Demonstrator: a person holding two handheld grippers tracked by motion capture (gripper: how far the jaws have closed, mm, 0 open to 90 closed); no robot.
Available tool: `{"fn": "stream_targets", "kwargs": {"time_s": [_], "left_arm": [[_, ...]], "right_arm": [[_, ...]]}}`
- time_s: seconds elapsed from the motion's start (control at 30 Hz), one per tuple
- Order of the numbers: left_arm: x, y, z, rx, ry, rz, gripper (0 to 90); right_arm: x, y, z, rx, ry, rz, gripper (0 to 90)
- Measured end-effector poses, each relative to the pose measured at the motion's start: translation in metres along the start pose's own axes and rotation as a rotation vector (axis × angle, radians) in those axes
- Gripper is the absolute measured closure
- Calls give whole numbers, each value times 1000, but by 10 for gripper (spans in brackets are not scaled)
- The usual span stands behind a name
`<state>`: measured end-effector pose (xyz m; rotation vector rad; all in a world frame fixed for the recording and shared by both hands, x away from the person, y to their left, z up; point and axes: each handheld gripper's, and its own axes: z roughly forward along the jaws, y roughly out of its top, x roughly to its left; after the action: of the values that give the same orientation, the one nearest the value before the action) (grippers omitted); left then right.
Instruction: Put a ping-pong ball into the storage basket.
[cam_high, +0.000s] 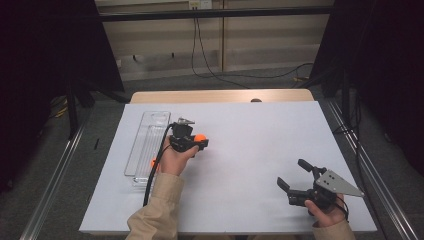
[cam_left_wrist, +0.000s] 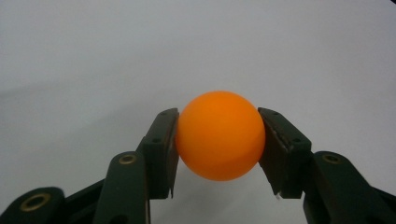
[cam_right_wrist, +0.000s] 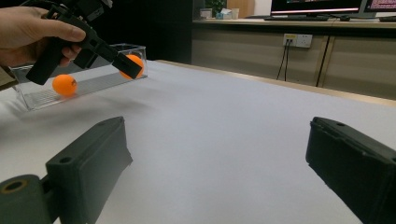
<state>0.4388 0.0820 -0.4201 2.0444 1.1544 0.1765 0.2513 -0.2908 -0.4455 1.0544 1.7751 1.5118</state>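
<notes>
My left gripper (cam_high: 201, 141) is shut on an orange ball (cam_left_wrist: 219, 135), held just above the white table sheet; its two black pads press the ball's sides. From the right gripper view the same ball (cam_right_wrist: 134, 65) hangs in those jaws in front of a clear plastic tray (cam_right_wrist: 44, 96). A second orange ball (cam_right_wrist: 64, 85) lies inside that tray, and a sliver of it (cam_high: 153, 162) peeks out beside the left wrist. My right gripper (cam_high: 293, 173) rests open at the near right of the table, with nothing between its wide-set jaws.
The clear tray (cam_high: 145, 142) and its lid lie lengthwise at the table's left. The white sheet (cam_high: 250, 150) covers the tabletop. A cable (cam_high: 156, 167) trails from the left gripper toward the front edge. Dark curtains and floor cables lie beyond the table.
</notes>
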Motion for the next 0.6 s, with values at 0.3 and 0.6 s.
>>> {"fn": "stream_targets", "kwargs": {"time_s": [0.3, 0.6], "left_arm": [[1, 0, -4, 1, -1, -2, 509], [3, 1, -8, 3, 1, -4, 509]], "right_arm": [[0, 0, 0, 0, 1, 0, 49], [0, 0, 0, 1, 1, -2, 49]]}}
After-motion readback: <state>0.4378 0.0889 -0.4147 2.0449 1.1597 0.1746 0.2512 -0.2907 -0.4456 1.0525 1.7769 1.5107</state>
